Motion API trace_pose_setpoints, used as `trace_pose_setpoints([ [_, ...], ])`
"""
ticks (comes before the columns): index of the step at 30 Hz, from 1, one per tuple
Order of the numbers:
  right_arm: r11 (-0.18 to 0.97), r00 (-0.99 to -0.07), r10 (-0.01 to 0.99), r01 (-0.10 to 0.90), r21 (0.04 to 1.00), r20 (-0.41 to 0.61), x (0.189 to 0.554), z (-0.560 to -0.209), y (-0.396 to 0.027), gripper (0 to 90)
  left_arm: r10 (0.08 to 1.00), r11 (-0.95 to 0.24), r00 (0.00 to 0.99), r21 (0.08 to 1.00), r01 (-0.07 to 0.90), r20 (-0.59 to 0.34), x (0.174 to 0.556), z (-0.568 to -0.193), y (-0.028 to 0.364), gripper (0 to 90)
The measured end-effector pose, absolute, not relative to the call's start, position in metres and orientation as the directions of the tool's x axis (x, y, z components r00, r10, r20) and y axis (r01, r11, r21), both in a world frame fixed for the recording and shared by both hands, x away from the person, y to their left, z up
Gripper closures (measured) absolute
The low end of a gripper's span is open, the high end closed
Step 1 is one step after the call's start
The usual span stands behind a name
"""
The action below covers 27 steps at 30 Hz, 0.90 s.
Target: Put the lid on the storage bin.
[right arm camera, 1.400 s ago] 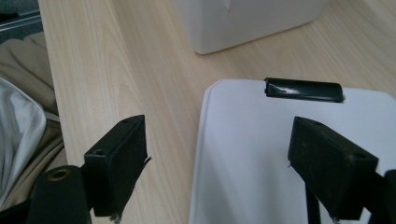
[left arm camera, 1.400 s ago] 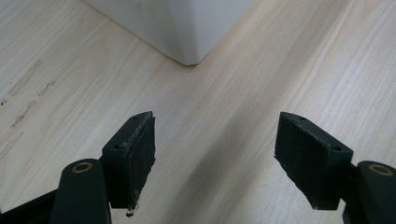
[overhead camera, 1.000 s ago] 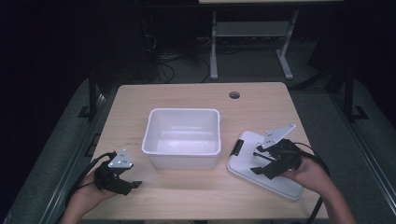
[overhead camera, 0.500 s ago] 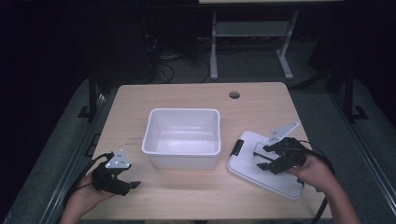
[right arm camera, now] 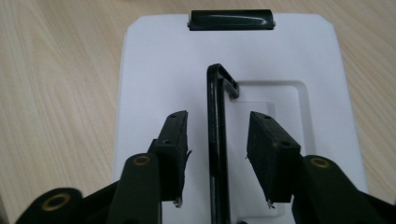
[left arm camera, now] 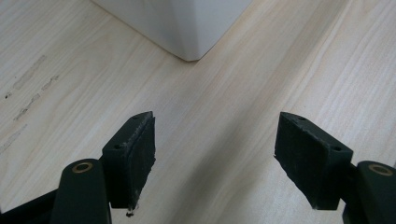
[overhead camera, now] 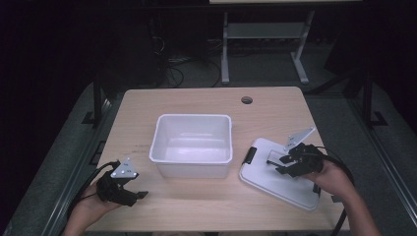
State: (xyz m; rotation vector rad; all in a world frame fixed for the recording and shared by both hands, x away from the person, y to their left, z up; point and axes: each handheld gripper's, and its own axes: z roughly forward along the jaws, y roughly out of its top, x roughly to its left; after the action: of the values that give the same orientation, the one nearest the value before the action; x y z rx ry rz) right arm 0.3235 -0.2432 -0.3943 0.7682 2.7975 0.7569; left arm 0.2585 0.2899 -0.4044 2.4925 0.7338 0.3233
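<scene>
A white lid (overhead camera: 275, 179) (right arm camera: 159, 70) lies flat on the table to the right of the white tub (overhead camera: 193, 143). It has a black clip (right arm camera: 231, 20) at one end and a raised black handle (right arm camera: 215, 140) in the middle. My right gripper (overhead camera: 278, 164) (right arm camera: 217, 156) is over the lid with the handle between its jaws; the jaws have just been closing, and a gap still shows on each side of the handle. My left gripper (overhead camera: 139, 192) (left arm camera: 215, 158) rests open near the table's front left, with bare wood between its pads, short of the tub's corner (left arm camera: 191, 42).
The wooden table (overhead camera: 206, 105) has a round cable hole (overhead camera: 247, 100) at the back right. Beyond its far edge stands a metal frame (overhead camera: 265, 39) on a dark floor with cables. The tub sits mid-table and holds nothing.
My right gripper has sunk onto the lid and shifted slightly right, and its jaws have narrowed around the handle. The left gripper has stayed put.
</scene>
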Motion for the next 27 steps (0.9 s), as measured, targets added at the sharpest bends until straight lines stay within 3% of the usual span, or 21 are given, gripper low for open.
trace_pose_setpoints([
  [27,0.748,-0.851,0.526,0.467,0.472,0.008,0.341,-0.406,-0.253,82.0,0.564,-0.71,0.823,0.55,0.44,0.071,0.26,-0.403,0.296,29.1],
])
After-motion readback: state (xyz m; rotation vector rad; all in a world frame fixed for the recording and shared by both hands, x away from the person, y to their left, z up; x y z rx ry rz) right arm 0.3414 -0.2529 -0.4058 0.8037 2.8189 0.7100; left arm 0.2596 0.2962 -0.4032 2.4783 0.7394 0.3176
